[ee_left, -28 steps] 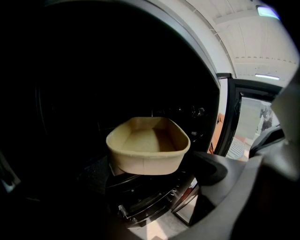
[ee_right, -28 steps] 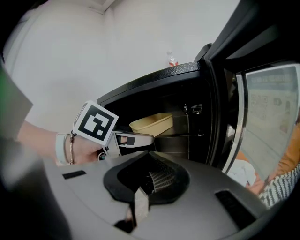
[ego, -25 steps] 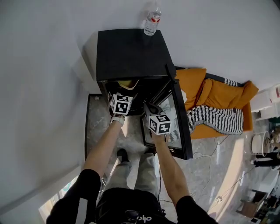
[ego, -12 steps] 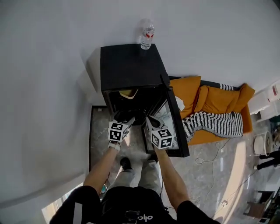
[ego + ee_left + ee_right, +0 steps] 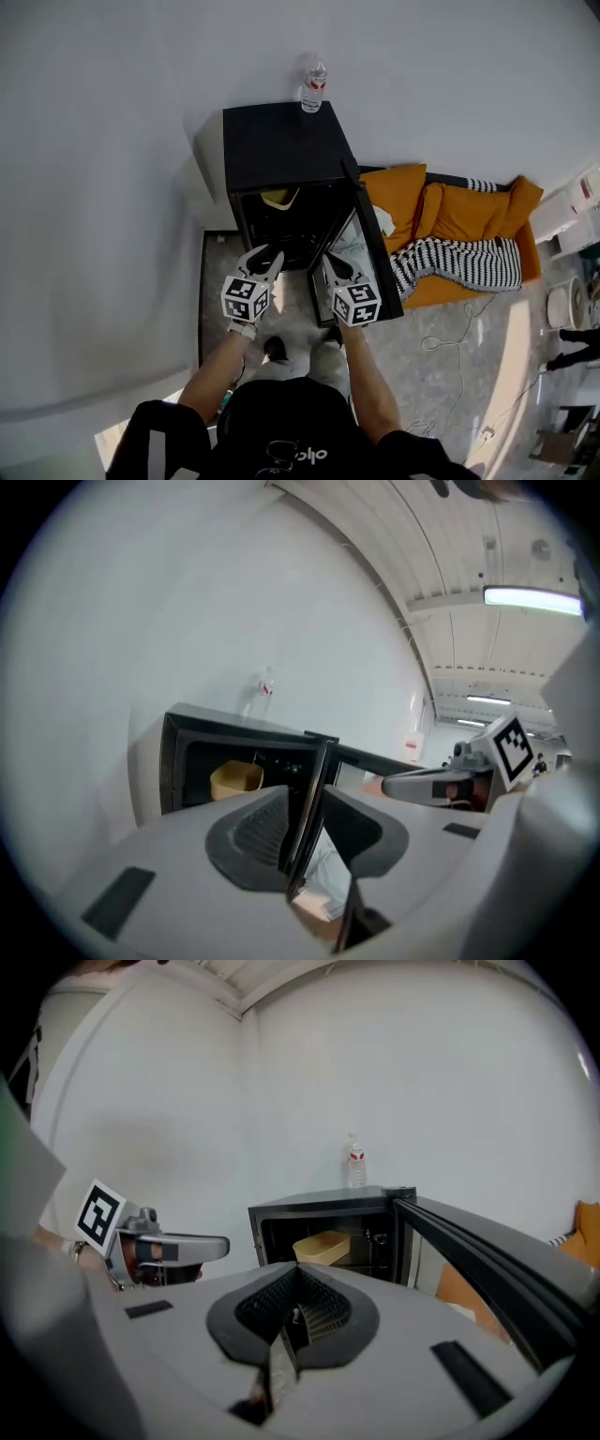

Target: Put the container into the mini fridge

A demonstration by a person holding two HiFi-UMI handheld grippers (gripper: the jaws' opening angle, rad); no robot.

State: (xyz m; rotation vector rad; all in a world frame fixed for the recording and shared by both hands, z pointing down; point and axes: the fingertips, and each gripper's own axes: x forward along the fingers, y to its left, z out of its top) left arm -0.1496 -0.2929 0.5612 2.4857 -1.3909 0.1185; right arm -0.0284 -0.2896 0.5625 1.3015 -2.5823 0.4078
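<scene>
The black mini fridge (image 5: pixel 281 141) stands against the wall with its door (image 5: pixel 375 258) swung open to the right. A yellow container (image 5: pixel 279 198) sits on the shelf inside; it also shows in the left gripper view (image 5: pixel 234 778) and the right gripper view (image 5: pixel 323 1246). My left gripper (image 5: pixel 267 255) hangs in front of the fridge opening, clear of it. Its jaws (image 5: pixel 305 836) are closing, a narrow gap remains and nothing is between them. My right gripper (image 5: pixel 330 262) hovers beside the door's inner face, its pads (image 5: pixel 295 1312) together and empty.
A water bottle (image 5: pixel 314 82) stands on the fridge's back edge. An orange sofa (image 5: pixel 450 211) with a striped cloth (image 5: pixel 459 262) lies right of the door. Cables (image 5: pixel 450 328) trail on the marble floor. The person's feet (image 5: pixel 274 349) are just below the grippers.
Both grippers have drawn back from the fridge opening toward the person. The container stays on the shelf inside. The door is still open.
</scene>
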